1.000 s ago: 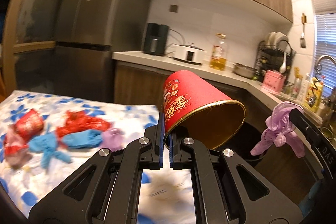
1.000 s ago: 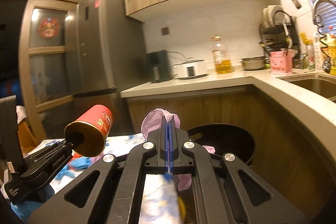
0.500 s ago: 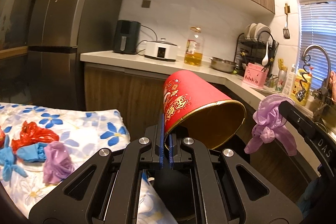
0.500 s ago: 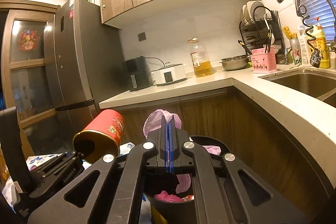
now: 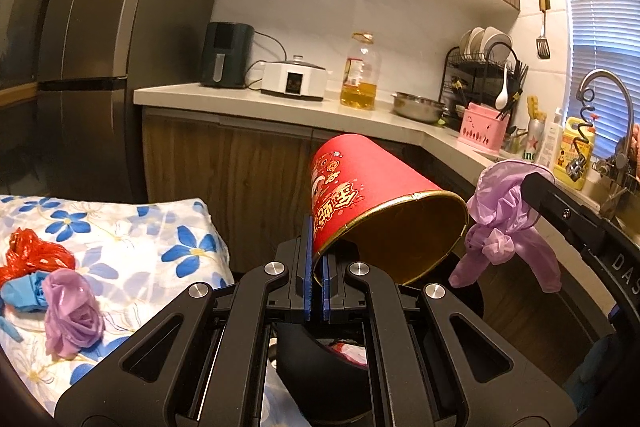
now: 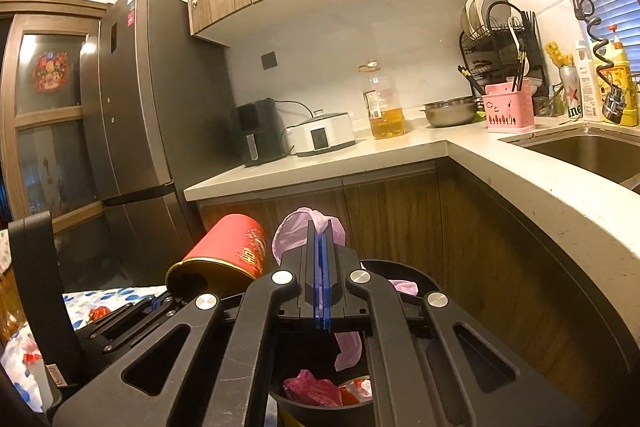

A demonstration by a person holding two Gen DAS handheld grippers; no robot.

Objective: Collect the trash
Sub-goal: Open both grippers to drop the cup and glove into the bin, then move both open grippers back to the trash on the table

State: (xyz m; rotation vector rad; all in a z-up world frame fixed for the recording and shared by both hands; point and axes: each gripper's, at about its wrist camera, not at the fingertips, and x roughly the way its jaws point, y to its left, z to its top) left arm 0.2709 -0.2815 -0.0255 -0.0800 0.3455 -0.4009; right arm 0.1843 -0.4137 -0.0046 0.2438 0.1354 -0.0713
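Far left in the left wrist view, a table w/ a blue-flowered cloth [image 5: 132, 239] holds trash not yet collected: a red crumpled bag [image 5: 34, 259], a blue bag [image 5: 24, 291] and a purple knotted bag [image 5: 72, 315], all touching or just beside each other near the cloth's left side.

Moving right, the left gripper [image 5: 316, 291] has its jaws pressed together on the rim of a red paper cup [image 5: 372, 203]. One pad sits outside the wall, the other inside, so the cup hangs tilted w/ its gold-lined mouth facing down and to the right. That pinch on the rim looks chosen so the cup drops clean once the jaws part.

Below and between the two tools sits the black bin [image 6: 424, 283], already w/ a pink bag [image 6: 308, 383] and red scraps inside (contents partly hidden by the linkage).

Further right, the right gripper [image 6: 322, 259] is clamped on a thin purple plastic bag [image 6: 304, 227]; most of it bunches above the fingertips, a loose tail dangles down over the bin opening. In the left view the same bag shows hanging off the right tool's tip.

Judgement: both items are held above the bin or just at its edge, approx ready for release. The limp bag may cling to the pads.
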